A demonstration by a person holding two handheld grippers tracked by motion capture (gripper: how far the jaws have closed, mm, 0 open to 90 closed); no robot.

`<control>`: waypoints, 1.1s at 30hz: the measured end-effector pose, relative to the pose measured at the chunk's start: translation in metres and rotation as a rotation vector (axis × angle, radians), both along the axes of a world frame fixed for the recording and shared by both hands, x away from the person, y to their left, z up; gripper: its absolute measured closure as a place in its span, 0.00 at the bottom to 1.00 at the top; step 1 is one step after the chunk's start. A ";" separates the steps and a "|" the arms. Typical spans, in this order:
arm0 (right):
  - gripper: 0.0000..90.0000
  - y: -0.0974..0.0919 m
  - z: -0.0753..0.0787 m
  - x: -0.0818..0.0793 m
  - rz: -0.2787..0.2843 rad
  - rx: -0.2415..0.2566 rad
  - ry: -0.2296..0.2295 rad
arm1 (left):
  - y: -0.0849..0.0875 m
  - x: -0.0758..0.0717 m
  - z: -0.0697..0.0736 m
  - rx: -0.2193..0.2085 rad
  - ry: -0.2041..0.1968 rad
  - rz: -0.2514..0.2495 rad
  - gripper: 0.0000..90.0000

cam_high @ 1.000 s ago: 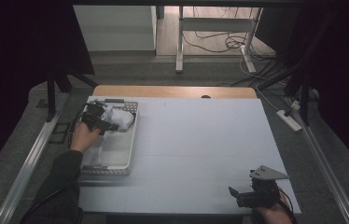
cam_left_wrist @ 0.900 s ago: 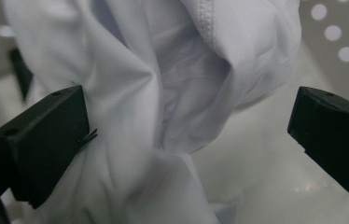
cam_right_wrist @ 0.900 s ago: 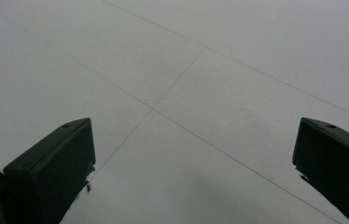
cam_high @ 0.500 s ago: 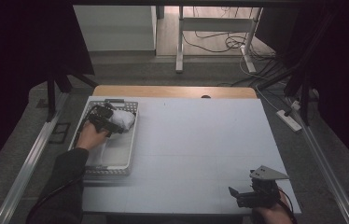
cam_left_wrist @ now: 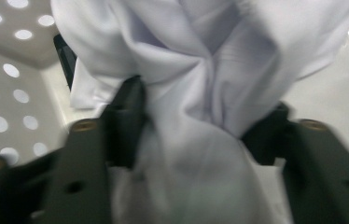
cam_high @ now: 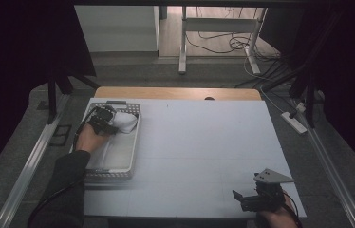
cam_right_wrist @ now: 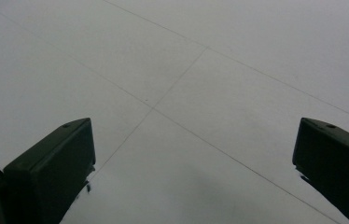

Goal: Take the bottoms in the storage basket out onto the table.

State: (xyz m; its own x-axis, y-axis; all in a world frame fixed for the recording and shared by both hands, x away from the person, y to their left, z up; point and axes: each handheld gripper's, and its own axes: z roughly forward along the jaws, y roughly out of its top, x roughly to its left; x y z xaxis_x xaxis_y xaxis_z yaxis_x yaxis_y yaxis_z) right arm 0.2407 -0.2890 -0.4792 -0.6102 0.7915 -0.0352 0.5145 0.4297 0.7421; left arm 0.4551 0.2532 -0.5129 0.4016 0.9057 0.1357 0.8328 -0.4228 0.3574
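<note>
Basket (cam_high: 127, 164) holds white cloth (cam_high: 124, 122) (left gripper (cam_high: 103, 119) fingers pinching it).

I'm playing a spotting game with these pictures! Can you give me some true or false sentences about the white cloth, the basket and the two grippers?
1. The white cloth is in the basket. True.
2. The left gripper has the cloth bunched between its jaws, which have just been closing. True.
3. The right gripper holds a cloth too. False: its jaws stand open over the bare table.
4. The basket sits at the table's right side. False: it is at the left.
</note>
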 end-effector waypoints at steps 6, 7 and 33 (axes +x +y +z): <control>0.00 0.000 0.000 0.000 0.001 0.000 0.000 | -0.005 0.001 0.003 0.006 0.031 0.022 0.80; 0.00 0.000 0.000 0.000 0.000 0.000 0.000 | -0.002 0.001 0.005 -0.034 0.045 0.033 0.81; 0.00 0.000 0.000 0.001 0.001 0.002 0.004 | 0.029 -0.024 0.063 -0.383 -0.055 -0.022 0.84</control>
